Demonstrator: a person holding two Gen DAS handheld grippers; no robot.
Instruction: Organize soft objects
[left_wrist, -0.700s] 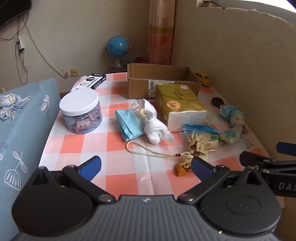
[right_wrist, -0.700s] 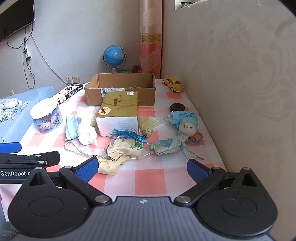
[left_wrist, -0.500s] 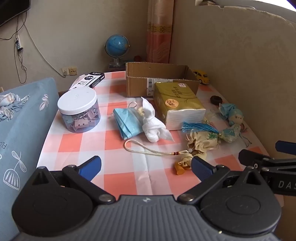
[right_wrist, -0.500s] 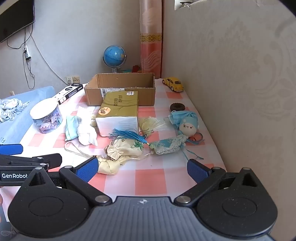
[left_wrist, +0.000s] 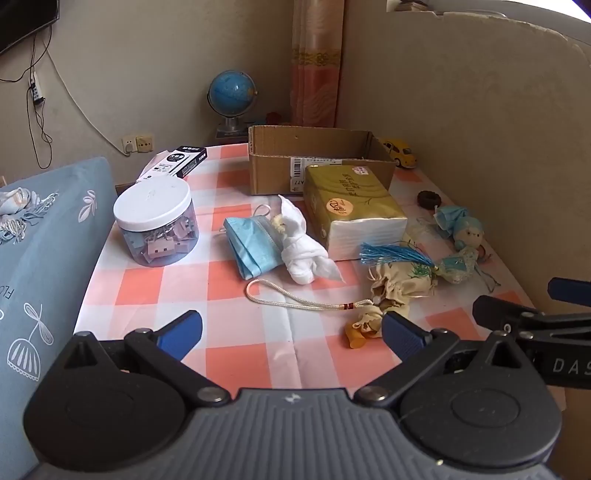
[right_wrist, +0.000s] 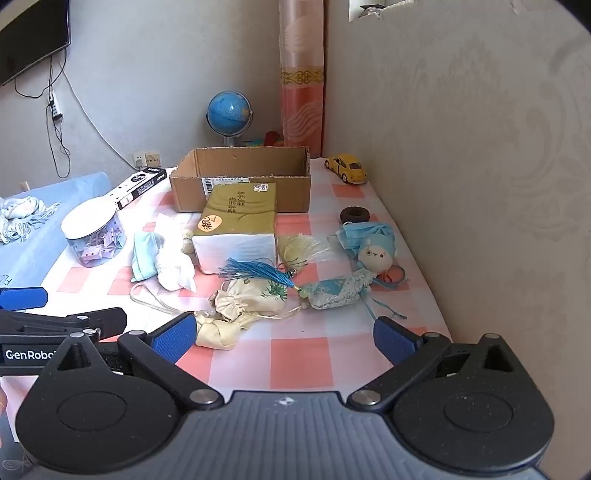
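**Soft objects scattered on the checked surface, both tongs wide**

Soft objects lie across the middle of the orange-and-white checked surface (left_wrist: 184, 291). Left wrist view: a folded light-blue face mask (left_wrist: 251, 243) sits at frame centre, touching a small white cloth doll (left_wrist: 303, 243) on its right. A cream braided cord (left_wrist: 295, 301) runs below them to a cream drawstring pouch (left_wrist: 400, 286), which carries a blue tassel (left_wrist: 391, 253). To the right lies a blue patterned sachet (left_wrist: 456, 264), and above it a blue-hooded plush doll (left_wrist: 467, 230). A gold-wrapped tissue pack (left_wrist: 354, 206) stands just in front of an open brown cardboard box (left_wrist: 314, 162) in the upper centre. A clear round jar with a white lid (left_wrist: 155, 221), filled with binder clips, stands at left centre.

Right wrist view: the same pouch (right_wrist: 251, 299), sachet (right_wrist: 336, 291) and plush doll (right_wrist: 375, 254) occupy the centre; a yellow toy car (right_wrist: 347, 168) and a dark ring (right_wrist: 352, 214) lie at upper right beside the wall.

Left tongs (left_wrist: 291, 332) and right tongs (right_wrist: 284, 339) both stand spread wide at the bottom of their frames, above the near edge of the surface, with nothing gripped.
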